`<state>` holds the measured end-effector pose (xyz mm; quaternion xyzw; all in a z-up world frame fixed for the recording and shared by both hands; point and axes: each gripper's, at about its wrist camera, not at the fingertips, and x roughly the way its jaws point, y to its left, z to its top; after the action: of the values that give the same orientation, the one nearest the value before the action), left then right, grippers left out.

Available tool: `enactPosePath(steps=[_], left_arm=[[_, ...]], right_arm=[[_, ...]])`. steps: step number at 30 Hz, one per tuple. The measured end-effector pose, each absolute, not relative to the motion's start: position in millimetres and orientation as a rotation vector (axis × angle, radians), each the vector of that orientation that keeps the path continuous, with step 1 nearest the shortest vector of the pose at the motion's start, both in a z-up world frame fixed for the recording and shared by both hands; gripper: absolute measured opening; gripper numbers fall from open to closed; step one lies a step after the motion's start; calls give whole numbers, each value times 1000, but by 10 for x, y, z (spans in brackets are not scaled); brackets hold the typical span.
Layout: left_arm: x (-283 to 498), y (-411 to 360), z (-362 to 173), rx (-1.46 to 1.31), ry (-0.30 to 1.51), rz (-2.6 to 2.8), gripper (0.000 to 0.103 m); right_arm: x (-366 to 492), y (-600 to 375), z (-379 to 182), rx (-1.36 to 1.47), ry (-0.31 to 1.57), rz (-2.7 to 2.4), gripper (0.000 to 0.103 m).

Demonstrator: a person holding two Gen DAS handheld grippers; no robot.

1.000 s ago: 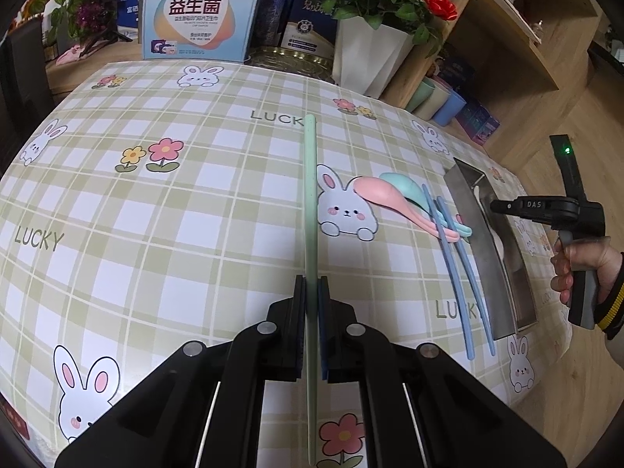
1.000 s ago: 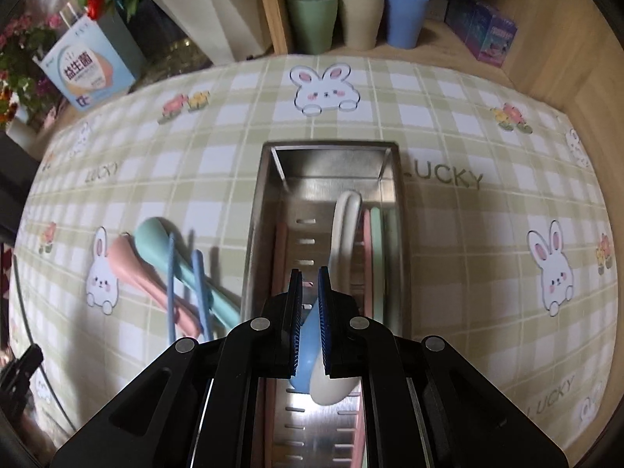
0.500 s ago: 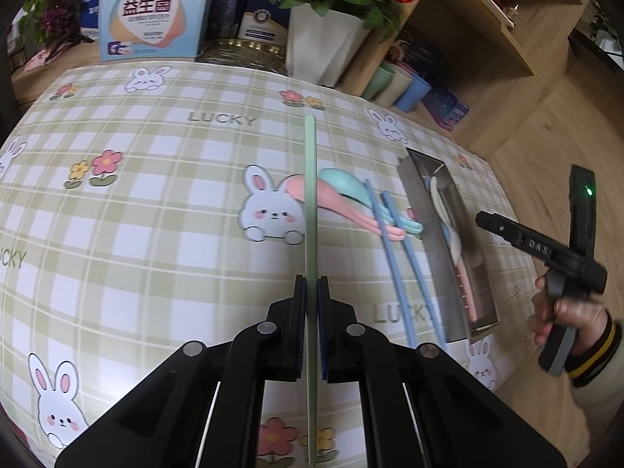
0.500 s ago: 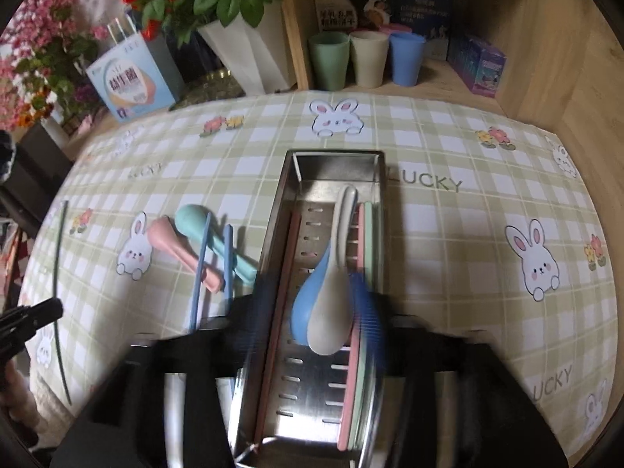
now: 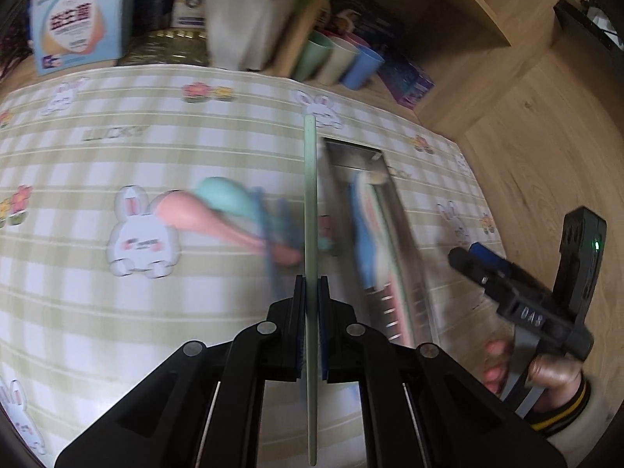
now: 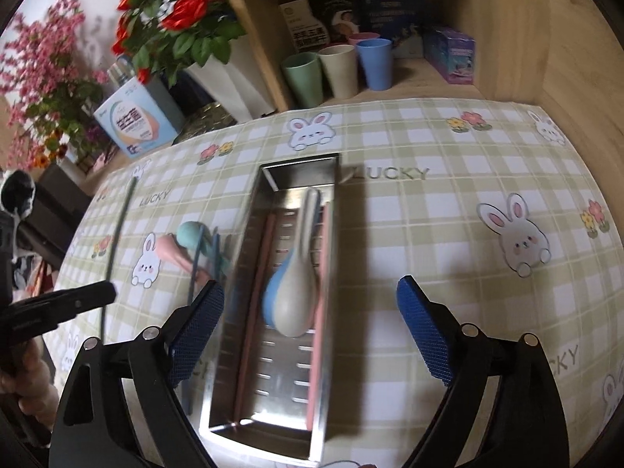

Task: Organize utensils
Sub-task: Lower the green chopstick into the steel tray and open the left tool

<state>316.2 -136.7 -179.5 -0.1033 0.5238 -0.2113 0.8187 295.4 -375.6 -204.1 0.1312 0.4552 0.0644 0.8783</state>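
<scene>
- The left gripper [image 5: 311, 292] is clamped on a pale green chopstick [image 5: 310, 195], gripping it around mid-length so that the stick runs out far ahead of the fingers and back under the camera.
- The right gripper [image 6: 310, 314] stands with its blue pads [image 6: 423, 329] wide apart and nothing between them, above the near end of the steel tray [image 6: 245, 273].
- The tray already holds a cream spoon [image 6: 298, 288] lying over a blue one, with pink chopsticks [image 6: 319, 312] along its floor.
- Left of the tray, on the checked bunny tablecloth [image 6: 429, 234], wait a pink spoon [image 5: 195, 214], a teal spoon [image 5: 222, 193] and two blue chopsticks [image 6: 195, 269], all lying across one another.
- Risk: the green chopstick's far tip sits just beside the tray's left wall in the left wrist view; it could catch the rim or drop outside if it is released off-line. The stick is long and held at one point, so it may also pivot between the pads. The strong blur suggests a fast sweep, which makes alignment harder.
- Against a second ago: the right gripper was closed low over the spoons in the tray and is now open and higher; the left gripper has swung the chopstick from open table towards the tray.
</scene>
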Motion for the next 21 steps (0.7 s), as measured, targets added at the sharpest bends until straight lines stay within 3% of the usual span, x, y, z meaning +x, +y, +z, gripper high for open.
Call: enactPosePath(steps=[10, 21], left_arm=[[3556, -2305, -2050, -241, 1203, -500, 5], [3681, -2683, -2384, -204, 1293, -447, 6]], right_arm=[[2848, -4242, -2071, 336, 932, 86, 87], [2802, -4471, -2103, 383, 918, 67, 87]])
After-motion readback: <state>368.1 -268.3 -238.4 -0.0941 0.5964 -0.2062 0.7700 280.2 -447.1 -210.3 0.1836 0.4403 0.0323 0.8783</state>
